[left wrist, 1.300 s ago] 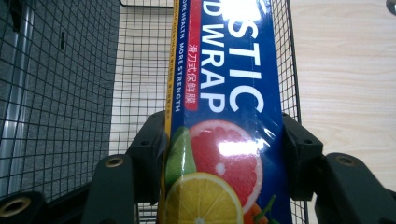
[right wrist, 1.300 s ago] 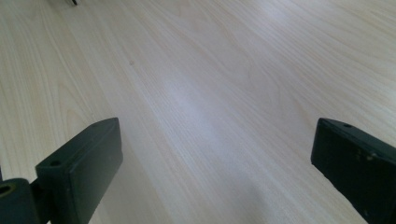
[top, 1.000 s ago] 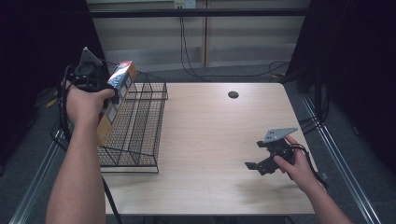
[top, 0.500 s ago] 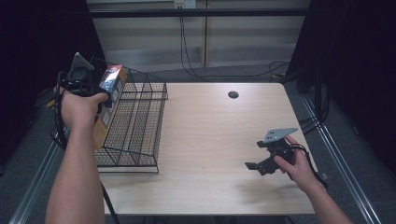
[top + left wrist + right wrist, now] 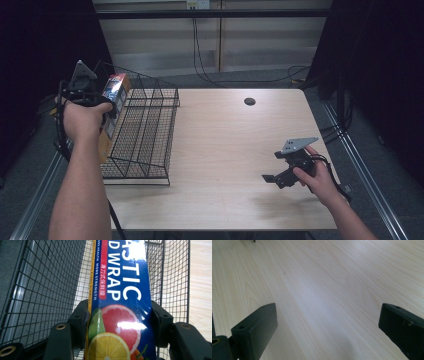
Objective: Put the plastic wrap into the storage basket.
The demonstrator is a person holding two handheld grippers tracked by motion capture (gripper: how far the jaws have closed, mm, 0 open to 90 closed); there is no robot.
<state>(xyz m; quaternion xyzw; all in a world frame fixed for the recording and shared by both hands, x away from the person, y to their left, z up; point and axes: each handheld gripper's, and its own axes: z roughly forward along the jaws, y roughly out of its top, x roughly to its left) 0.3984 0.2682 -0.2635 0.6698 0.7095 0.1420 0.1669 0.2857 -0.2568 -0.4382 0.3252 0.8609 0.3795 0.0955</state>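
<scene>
Fingers of the left gripper are pressing on both long sides of a blue wrap box, clamping it near its fruit-printed end. In the high view the left hand is holding that box tilted above the left edge of a black wire rack, which is sitting on the left part of the bench. Through the mesh beneath the box, grey floor is showing on one side and pale wood on the other. Across the bench, well apart from the rack, the right hand is hovering the right gripper low over bare wood, its fingers standing wide apart and gripping nothing.
</scene>
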